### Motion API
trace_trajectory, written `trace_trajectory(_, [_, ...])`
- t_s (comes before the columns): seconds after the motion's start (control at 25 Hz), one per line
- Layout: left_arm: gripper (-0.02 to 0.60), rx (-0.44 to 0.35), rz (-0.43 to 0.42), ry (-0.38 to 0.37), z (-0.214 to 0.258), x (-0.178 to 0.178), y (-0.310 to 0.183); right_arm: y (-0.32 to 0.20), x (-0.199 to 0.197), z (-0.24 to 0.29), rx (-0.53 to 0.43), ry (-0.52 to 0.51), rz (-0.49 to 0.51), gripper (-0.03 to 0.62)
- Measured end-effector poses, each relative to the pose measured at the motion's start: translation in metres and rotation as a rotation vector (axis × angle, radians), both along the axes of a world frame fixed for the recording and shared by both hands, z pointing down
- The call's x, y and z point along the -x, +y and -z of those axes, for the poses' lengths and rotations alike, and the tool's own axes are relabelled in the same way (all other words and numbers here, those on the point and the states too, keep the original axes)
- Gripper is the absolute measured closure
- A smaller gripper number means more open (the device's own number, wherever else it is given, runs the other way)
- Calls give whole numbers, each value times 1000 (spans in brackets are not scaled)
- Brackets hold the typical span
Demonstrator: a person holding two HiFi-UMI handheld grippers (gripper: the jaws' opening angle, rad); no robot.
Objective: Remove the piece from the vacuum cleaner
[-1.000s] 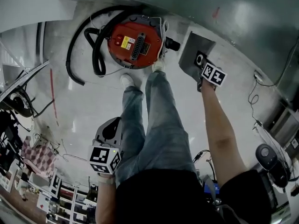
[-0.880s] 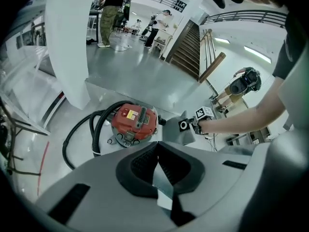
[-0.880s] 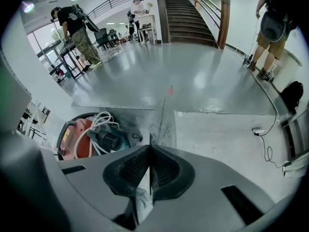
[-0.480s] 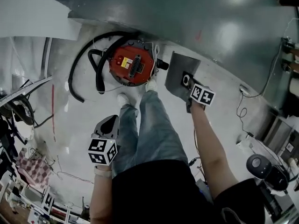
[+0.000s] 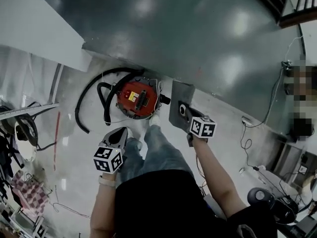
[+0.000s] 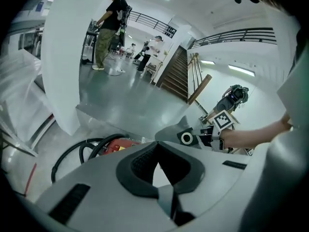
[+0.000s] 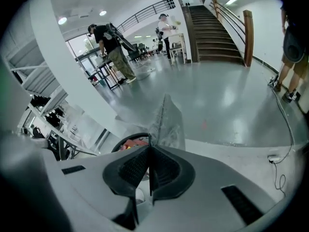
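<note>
Done so far: the grey flat piece with the ringed hole was already off the red vacuum cleaner. It hung in the air just to the vacuum's right and looked clear of it.
Right gripper: clamped on the thin piece near the ring, which its own view showed edge-on between the pads.
Left gripper: pinched closed with nothing in it, hovering beside the person's legs.
Vacuum: sat on the floor by the person's feet, with the black hose looped on its left.
Left to do: pretty much just parking the piece somewhere, I'd guess.
Versus a second earlier: both grippers had come up, the right one more, and the piece went with it. The vacuum looked smaller and farther down but hadn't budged, and the grip was the same.
</note>
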State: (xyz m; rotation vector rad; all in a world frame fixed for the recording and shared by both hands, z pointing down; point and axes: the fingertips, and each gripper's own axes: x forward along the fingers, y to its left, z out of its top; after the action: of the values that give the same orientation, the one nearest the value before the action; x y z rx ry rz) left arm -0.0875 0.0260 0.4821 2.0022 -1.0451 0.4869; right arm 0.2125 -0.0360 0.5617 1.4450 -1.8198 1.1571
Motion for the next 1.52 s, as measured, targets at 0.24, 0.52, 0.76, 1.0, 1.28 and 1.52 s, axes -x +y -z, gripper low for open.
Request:
trace_trajectory(0.24, [563, -94, -54, -21, 41, 1, -33, -9, 33, 74, -80, 18, 100, 545])
trace_trajectory(0.52, [561, -244, -111, -27, 107, -5, -70, -23, 70, 166, -197, -22, 202, 546])
trace_trajectory(0.76, [561, -401, -142, -45, 179, -8, -99, -34, 88, 248, -312, -50, 272, 546])
trace_trajectory(1.0, [561, -552, -125, -14, 252, -6, -124, -54, 96, 327, -453, -62, 305, 546])
trace_trajectory(1.28, [561, -673, -151, -21, 308, -11, -128, -58, 98, 401, -638, -88, 332, 546])
trace_trajectory(1.52, [561, -738, -150, -25, 336, -15, -125, -52, 95, 441, -763, -102, 325, 546])
